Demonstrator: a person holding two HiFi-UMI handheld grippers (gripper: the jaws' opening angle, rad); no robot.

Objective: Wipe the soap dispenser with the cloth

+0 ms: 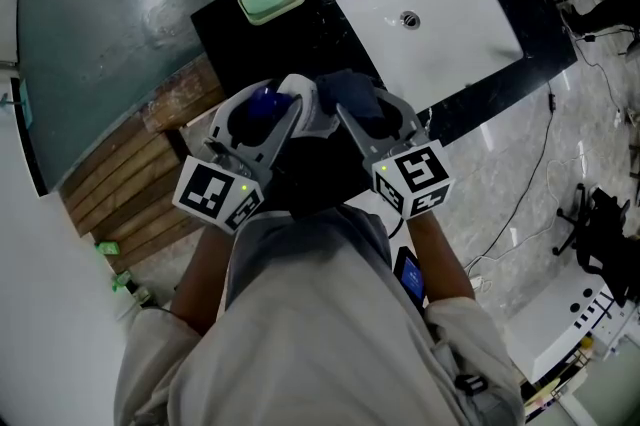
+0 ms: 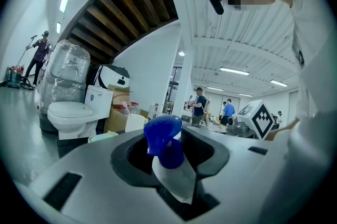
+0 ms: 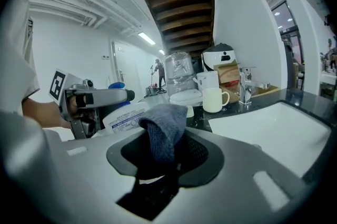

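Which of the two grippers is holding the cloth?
The right gripper: it is shut on the dark grey cloth. The left gripper instead grips the white soap dispenser with the blue pump.

The soap dispenser (image 2: 169,160) looks smooth, glossy plastic; the cloth (image 3: 164,131) is soft, nubbly grey fabric; the bench (image 1: 308,26) around the sink (image 1: 450,24) is polished black.
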